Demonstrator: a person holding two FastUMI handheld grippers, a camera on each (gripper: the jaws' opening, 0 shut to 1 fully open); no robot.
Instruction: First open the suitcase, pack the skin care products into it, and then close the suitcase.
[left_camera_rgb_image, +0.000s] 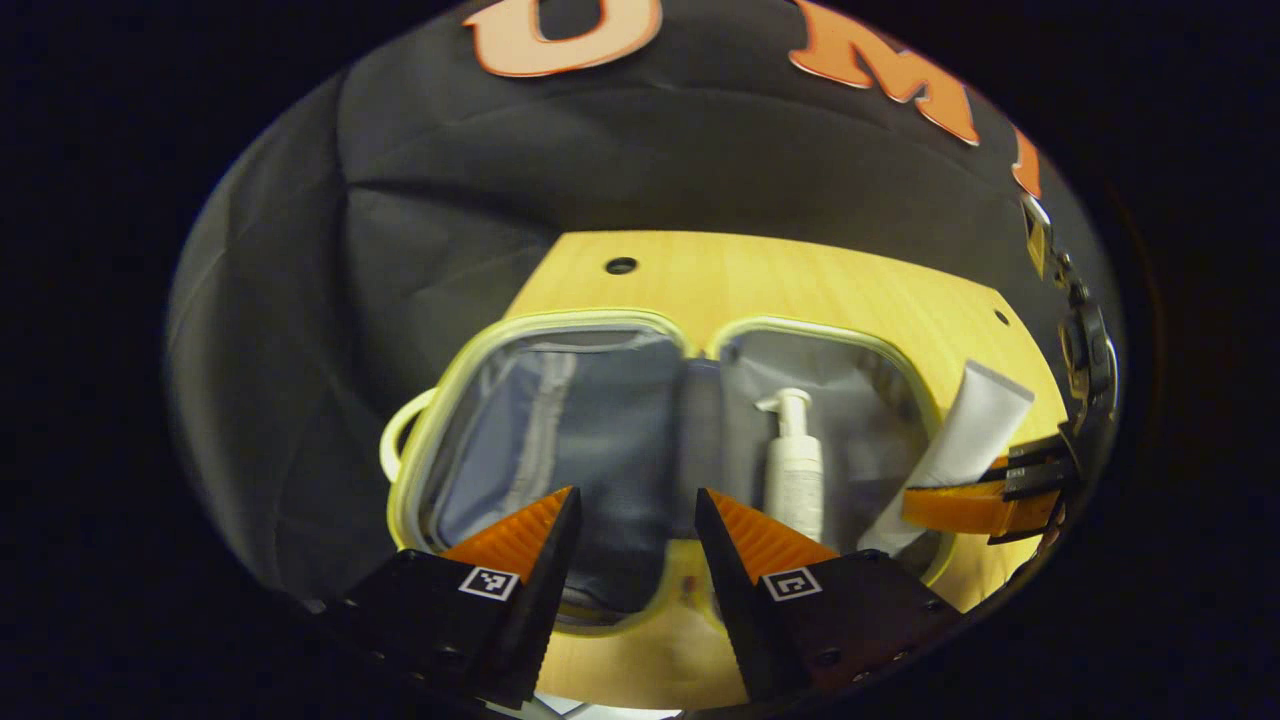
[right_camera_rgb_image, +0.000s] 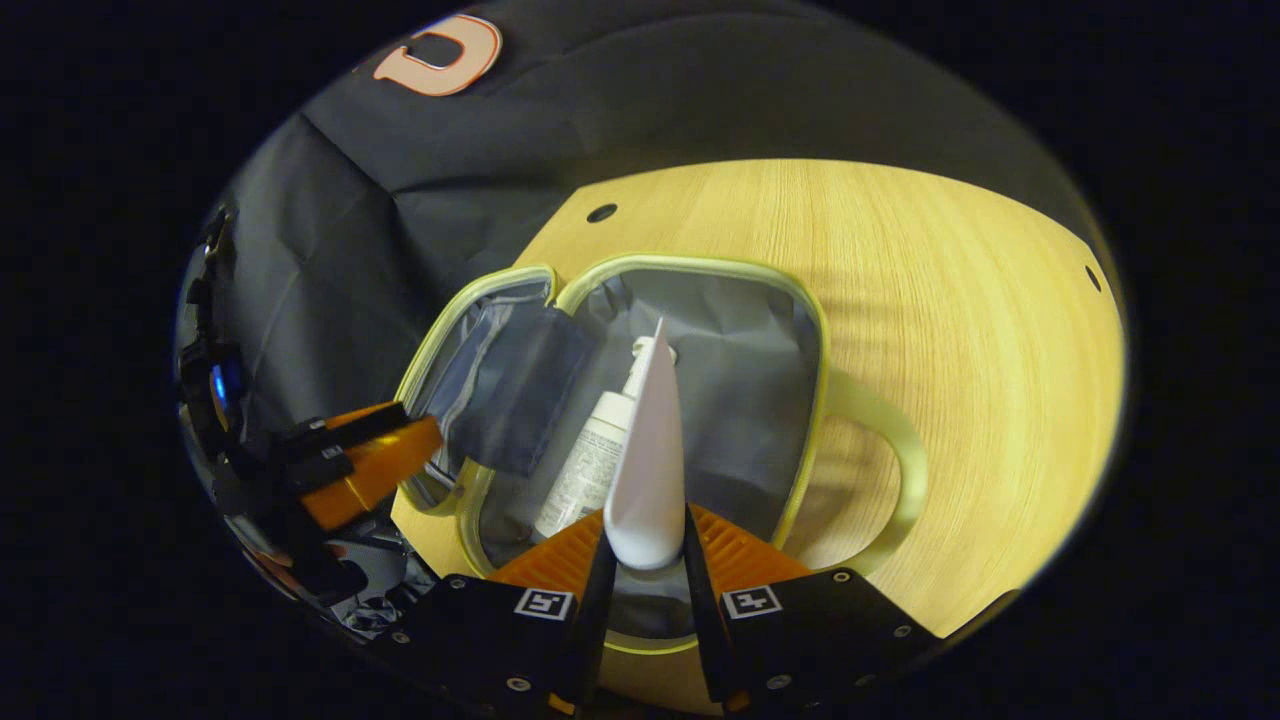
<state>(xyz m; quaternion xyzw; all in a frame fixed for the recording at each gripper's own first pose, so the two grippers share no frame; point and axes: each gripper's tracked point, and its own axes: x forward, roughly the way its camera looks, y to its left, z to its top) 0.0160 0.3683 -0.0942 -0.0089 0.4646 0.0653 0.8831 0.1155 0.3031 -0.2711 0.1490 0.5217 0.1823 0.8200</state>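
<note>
Suitcase (right_camera_rgb_image: 810, 330): one, lying open flat on your desk (right_camera_rgb_image: 950, 300).
Products: two; a pump bottle (left_camera_rgb_image: 795, 470) lies inside, a white tube (right_camera_rgb_image: 650, 450) above it.
Right tongs (right_camera_rgb_image: 645, 560): clamped on the tube.
Left tongs (left_camera_rgb_image: 635, 520): apart, empty.
Room: black cloth wall (left_camera_rgb_image: 500, 200).

Nothing readable anywhere. Faint grey print running down the pump bottle (left_camera_rgb_image: 795, 480) lying in the suitcase (left_camera_rgb_image: 560, 330), too small and blurred to make out. Square black-and-white marker tags sitting on both hand-held gripper fingers (right_camera_rgb_image: 545, 603), carrying patterns, no letters or numbers.
</note>
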